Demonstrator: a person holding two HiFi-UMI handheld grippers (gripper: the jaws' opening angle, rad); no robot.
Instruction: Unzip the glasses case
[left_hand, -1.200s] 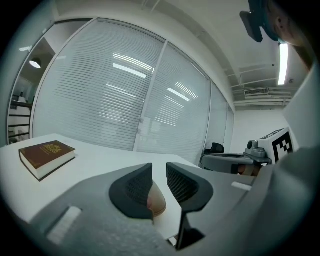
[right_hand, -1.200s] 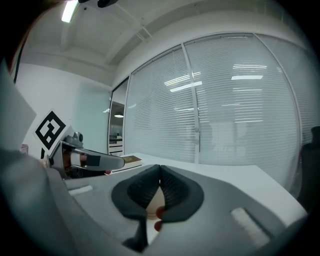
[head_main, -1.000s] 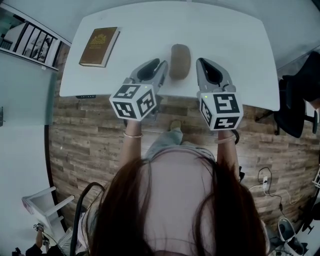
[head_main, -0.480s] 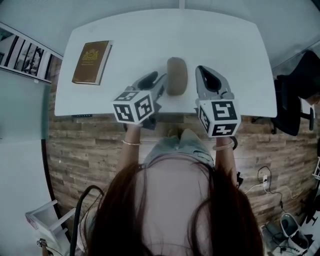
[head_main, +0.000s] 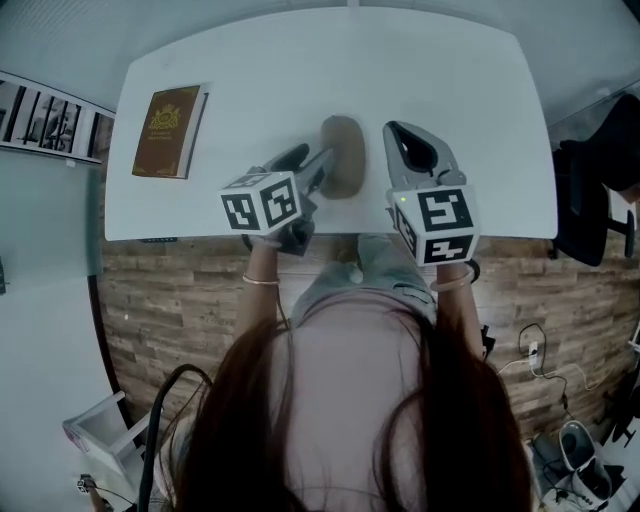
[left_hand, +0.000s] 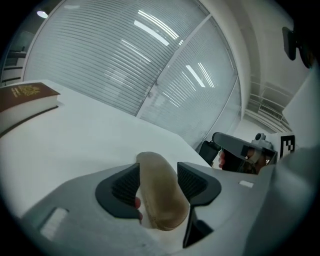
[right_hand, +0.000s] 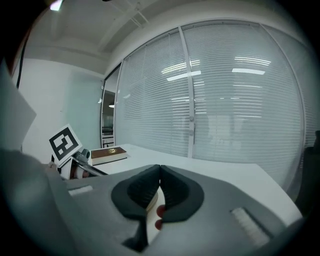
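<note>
The only writing on show is sitting on the brown book at the left side of the white table: a gilt emblem with a line of gilt lettering under it, too small to read in any view. Each gripper is carrying a cube of black-and-white square markers, the left cube and the right cube, which are bearing patterns and no words. The tan glasses case is lying lengthwise near the table's front edge, zipped, with no label showing. The left gripper is reaching over its near end; its jaws have just been opening and are standing apart, with the case running between the ribbed pads and filling nearly the whole gap, though whether either pad is touching it is unclear. The right gripper is hovering just beside the case on its right, jaws pressing together on nothing.
</note>
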